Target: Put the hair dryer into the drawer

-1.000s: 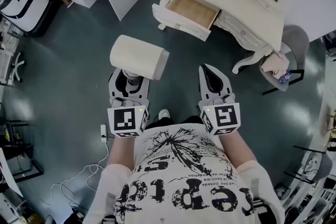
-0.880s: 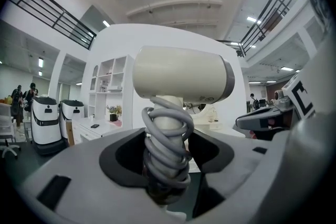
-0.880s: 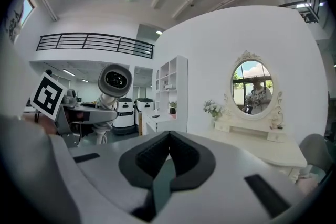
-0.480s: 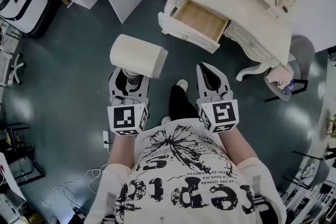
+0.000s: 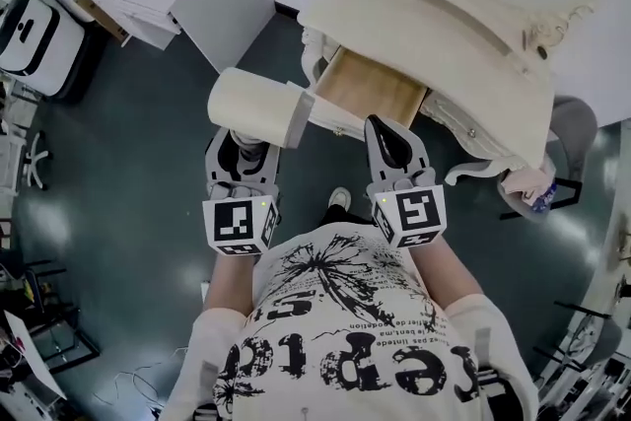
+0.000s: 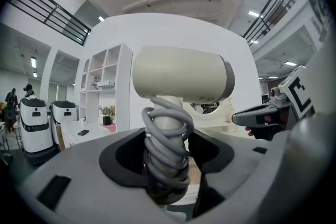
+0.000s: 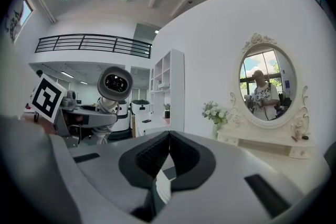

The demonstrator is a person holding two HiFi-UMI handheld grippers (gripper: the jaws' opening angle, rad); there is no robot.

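Cream hair dryer [image 5: 258, 106] sits left of centre, its cord-wrapped handle pinched in the left gripper [image 5: 242, 153]. The barrel lies crosswise, grey end aimed right at the open drawer [image 5: 373, 86] just beside it. Right gripper [image 5: 386, 135] hovers alongside, jaws pressed together, empty.

Bright ceiling light, sharp frames, fisheye-warped dark edges
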